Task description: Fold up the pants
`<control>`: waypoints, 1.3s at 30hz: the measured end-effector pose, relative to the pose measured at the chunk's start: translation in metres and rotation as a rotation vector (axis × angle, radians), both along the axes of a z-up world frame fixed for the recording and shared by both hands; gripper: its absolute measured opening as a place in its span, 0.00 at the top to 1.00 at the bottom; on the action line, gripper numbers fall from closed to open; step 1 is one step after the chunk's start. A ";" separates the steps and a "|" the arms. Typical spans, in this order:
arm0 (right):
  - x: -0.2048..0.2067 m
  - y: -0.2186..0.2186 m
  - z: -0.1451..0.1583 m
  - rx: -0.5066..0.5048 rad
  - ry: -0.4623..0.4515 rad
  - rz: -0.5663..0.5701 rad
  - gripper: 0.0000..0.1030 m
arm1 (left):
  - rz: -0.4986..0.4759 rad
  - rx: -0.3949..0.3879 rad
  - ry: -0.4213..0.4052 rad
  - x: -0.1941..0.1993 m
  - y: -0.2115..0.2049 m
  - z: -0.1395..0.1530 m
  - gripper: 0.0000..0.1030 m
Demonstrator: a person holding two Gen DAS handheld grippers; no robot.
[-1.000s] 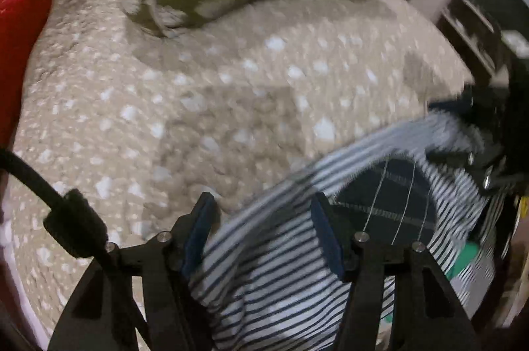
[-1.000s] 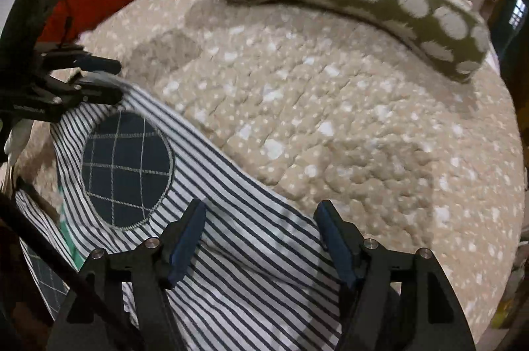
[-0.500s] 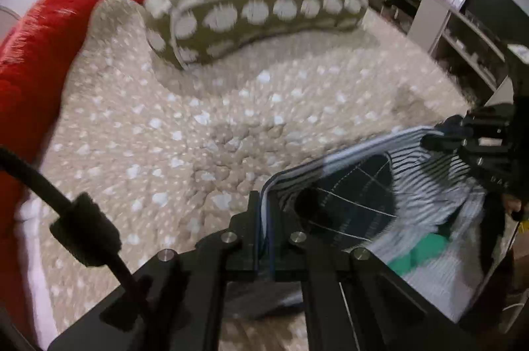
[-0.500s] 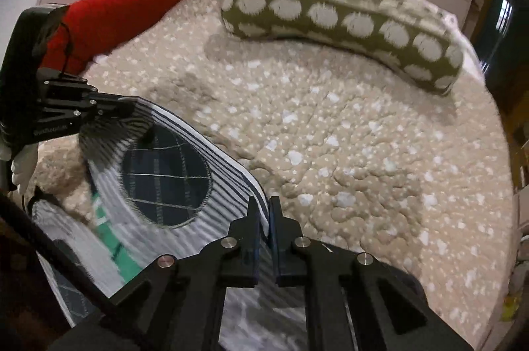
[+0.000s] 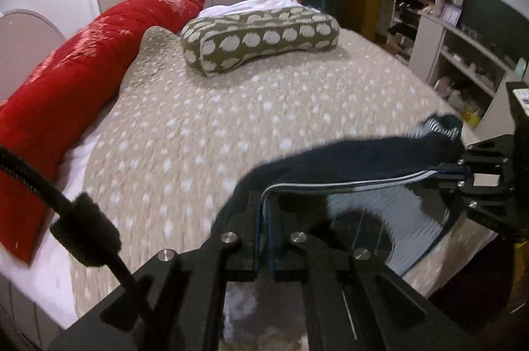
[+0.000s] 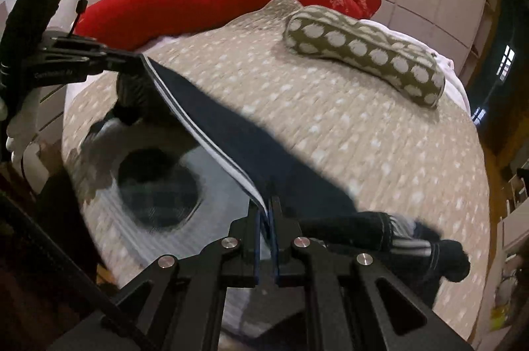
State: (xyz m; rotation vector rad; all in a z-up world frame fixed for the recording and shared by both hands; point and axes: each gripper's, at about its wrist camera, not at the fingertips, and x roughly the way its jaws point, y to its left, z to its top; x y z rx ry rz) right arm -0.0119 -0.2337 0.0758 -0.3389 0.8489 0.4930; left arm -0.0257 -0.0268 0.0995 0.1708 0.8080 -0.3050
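Both grippers are clamped tight on the pants [image 5: 360, 172] right now, and the garment is up in the air over the near edge of the bed [image 5: 231, 119]. The left gripper [image 5: 263, 212] has its jaws pinched together on the striped waistband edge; the right gripper [image 6: 267, 218] is pinched the same way on the other end of that edge. From the left wrist view, the right gripper [image 5: 463, 172] shows at the far right, and the band runs taut between the two. From the right wrist view, the left gripper [image 6: 132, 60] sits up at the left, the band slanting down from it.

Below the band the striped cloth hangs blurred, with a dark round patch [image 6: 158, 185] on it. A dark cuffed end [image 6: 429, 248] flops out to the right, over the spotted beige bedspread [image 6: 347, 126].

Around the scene: an olive pillow with pale spots [image 5: 261, 37] lies near the head of the bed, well apart from the pants. A long red quilt roll [image 5: 82, 63] runs along the far side of the bed. A black cable [image 5: 66, 205] crosses the left camera's near corner. Open shelves with clutter [image 5: 446, 37] stand beyond the bed's right side.
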 end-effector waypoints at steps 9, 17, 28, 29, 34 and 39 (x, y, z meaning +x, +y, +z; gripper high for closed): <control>-0.049 -0.004 -0.046 -0.017 0.012 -0.046 0.93 | 0.069 0.066 0.117 -0.039 0.012 -0.062 0.92; -0.053 -0.019 -0.023 0.136 0.050 -0.103 0.84 | 0.323 -0.301 0.077 -0.065 0.114 -0.023 0.65; -0.009 0.140 0.006 0.265 0.072 0.187 0.69 | 0.499 -0.513 0.122 -0.079 0.164 -0.050 0.63; -0.004 0.154 0.001 0.259 0.088 0.190 0.67 | 0.500 -0.529 0.123 -0.081 0.167 -0.052 0.63; 0.030 0.204 -0.040 0.082 0.100 0.138 0.66 | 0.490 -0.555 0.126 -0.087 0.175 -0.059 0.62; 0.041 0.166 -0.014 0.321 0.157 0.030 0.86 | 0.500 -0.605 0.116 -0.095 0.191 -0.066 0.60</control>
